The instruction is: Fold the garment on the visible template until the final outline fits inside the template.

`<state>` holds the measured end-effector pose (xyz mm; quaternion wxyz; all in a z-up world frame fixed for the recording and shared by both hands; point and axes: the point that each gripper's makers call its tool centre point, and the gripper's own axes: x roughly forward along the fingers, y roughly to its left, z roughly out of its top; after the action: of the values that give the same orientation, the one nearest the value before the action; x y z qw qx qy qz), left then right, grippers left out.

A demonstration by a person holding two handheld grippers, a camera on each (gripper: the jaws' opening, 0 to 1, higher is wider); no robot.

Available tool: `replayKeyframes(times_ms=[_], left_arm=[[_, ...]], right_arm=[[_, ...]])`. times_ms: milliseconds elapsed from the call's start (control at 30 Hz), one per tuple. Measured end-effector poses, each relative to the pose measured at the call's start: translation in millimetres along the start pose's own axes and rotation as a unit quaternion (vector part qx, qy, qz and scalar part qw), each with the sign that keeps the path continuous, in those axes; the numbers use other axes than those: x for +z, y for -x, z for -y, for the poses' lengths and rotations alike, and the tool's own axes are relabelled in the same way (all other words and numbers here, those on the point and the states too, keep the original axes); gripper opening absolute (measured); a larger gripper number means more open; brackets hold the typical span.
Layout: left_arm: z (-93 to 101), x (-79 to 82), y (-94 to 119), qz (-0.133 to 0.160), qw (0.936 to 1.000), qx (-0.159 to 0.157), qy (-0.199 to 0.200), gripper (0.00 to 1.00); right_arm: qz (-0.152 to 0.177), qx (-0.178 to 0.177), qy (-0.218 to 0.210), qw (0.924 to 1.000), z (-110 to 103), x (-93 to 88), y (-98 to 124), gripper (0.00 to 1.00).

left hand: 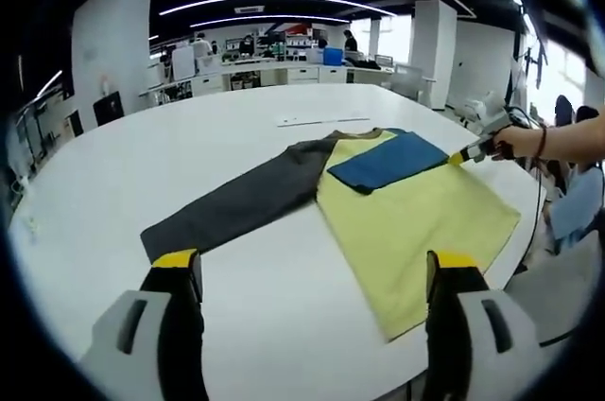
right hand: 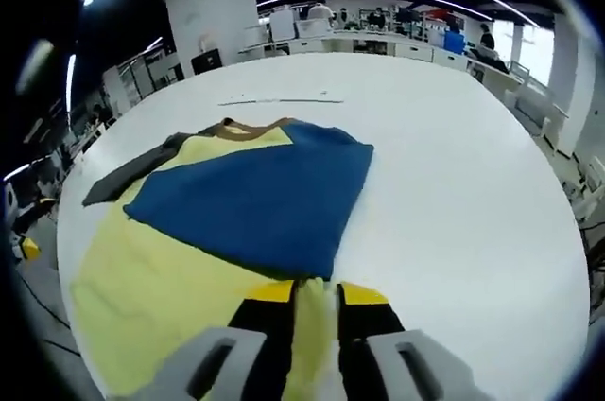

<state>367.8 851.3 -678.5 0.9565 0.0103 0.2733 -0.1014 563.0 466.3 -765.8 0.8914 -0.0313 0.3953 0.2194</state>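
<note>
Two grippers are in play, and your garment [left hand: 416,221] lies flat on the white table [left hand: 189,146] ahead of them. In the left gripper view, your left gripper [left hand: 312,273] hangs above the table with its yellow-tipped jaws spread wide and nothing between them. Just beyond its left jaw lies the end of the dark grey sleeve [left hand: 236,204], stretched out away from the yellow body; the yellow body's near corner sits just beyond the right jaw. Further off, the blue sleeve [left hand: 388,161] is folded across the upper part of the yellow body. At the far right of that view, your hand [left hand: 520,142] holds the right gripper [left hand: 465,156] at the garment's far edge.

In the right gripper view, your right gripper's jaws are drawn narrow on a pinch of yellow fabric [right hand: 307,311] at the garment's edge. Directly ahead of the jaws the blue sleeve spreads over the yellow body, with the brown collar [right hand: 253,127] beyond it and the grey sleeve trailing off to the left. A thin pale line [right hand: 284,99] marks the table past the collar.
</note>
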Motion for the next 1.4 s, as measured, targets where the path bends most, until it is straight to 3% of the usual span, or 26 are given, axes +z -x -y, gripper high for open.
replayKeyframes(times_ms=[200, 300, 500, 700, 967, 1167, 1400], left_arm=[[-15.2, 4.5, -2.2, 0.006, 0.9994, 0.024, 0.025, 0.95], [-25.6, 4.4, -2.4, 0.006, 0.9987, 0.035, 0.035, 0.95], [-51.0, 0.2, -3.7, -0.001, 0.9971, 0.063, 0.043, 0.94], [-74.3, -5.3, -6.5, -0.013, 0.9944, 0.091, 0.052, 0.95], [-99.6, -16.3, -17.1, -0.039, 0.9904, 0.122, 0.052, 0.90], [-118.7, -19.7, -23.8, -0.036, 0.9876, 0.140, 0.061, 0.86], [-137.1, -26.4, -28.4, -0.037, 0.9840, 0.160, 0.070, 0.81]], right_arm=[[0.017, 0.020, 0.010, 0.9996, -11.2, 6.7, 5.8, 0.53], [0.029, 0.039, 0.012, 0.9987, -21.4, 13.0, 12.2, 0.65], [0.033, 0.056, 0.070, 0.9954, -34.7, 18.6, 26.8, 0.78], [0.042, 0.081, 0.065, 0.9937, -46.6, 24.5, 42.7, 0.95], [0.058, 0.108, 0.071, 0.9899, -57.2, 26.6, 68.6, 1.00], [0.075, 0.121, 0.069, 0.9873, -62.4, 32.2, 87.0, 1.00], [0.078, 0.126, 0.086, 0.9852, -71.5, 26.2, 103.2, 1.00]])
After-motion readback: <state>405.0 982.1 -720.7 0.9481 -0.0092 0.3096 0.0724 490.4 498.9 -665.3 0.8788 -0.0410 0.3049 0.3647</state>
